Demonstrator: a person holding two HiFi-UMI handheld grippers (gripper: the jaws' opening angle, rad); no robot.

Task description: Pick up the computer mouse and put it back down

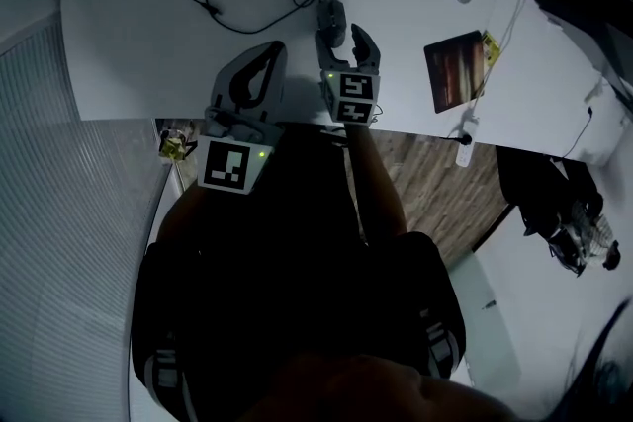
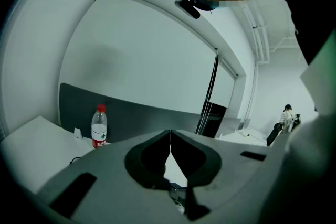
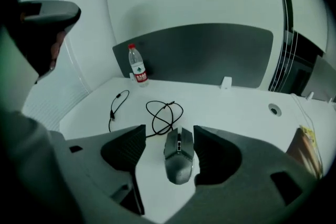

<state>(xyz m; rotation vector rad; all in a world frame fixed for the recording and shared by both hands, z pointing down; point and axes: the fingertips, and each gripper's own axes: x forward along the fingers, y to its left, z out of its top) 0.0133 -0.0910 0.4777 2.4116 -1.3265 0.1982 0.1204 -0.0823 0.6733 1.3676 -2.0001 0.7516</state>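
Computer mouse lies flat on the white counter, near its front edge, with its coiled cable trailing off toward the far side. The right gripper has its jaws spread wide to either side of the mouse, which sits closer to the right jaw. I cannot tell whether it touches that pad, and nothing is squeezed. The left gripper hovers just to the left with its jaws closed together and empty. The pick-up looks to be the step in hand, with the grasp not yet made. The next move likely calls for centring the mouse between the pads, closing on its sides, then lifting gently so the cable does not tug.
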